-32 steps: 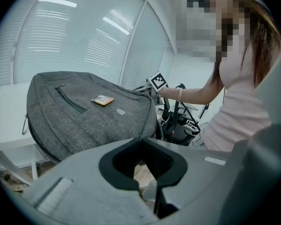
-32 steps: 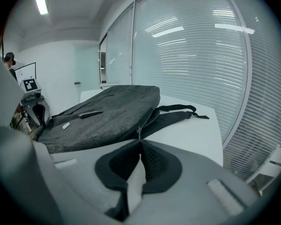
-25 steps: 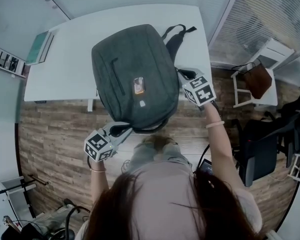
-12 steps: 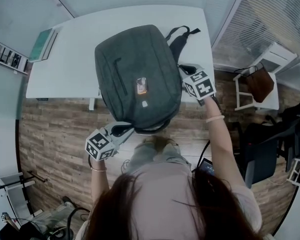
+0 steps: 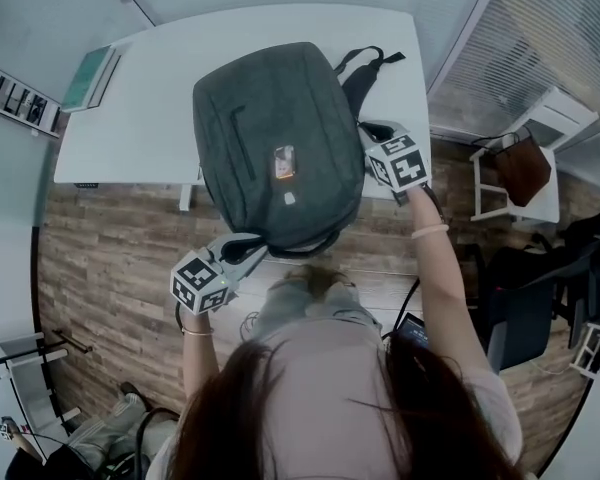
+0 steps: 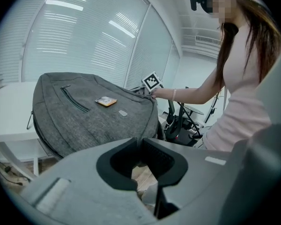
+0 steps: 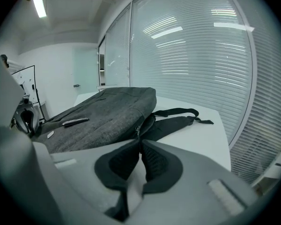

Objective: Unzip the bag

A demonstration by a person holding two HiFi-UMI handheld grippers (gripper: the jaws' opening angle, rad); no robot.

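Right gripper view, tongs (image 7: 139, 142) pinching zipper pull (image 7: 137, 130)

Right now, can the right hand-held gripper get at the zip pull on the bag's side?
Probably yes: the zip pull hangs at the edge of the bag, just ahead of the right hand-held gripper, with nothing between. Its jaws are together, so they would have to open first.

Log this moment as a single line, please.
backpack flat on table | right tool shut on zipper pull | left tool jaws just opening, narrowly apart at backpack's near edge
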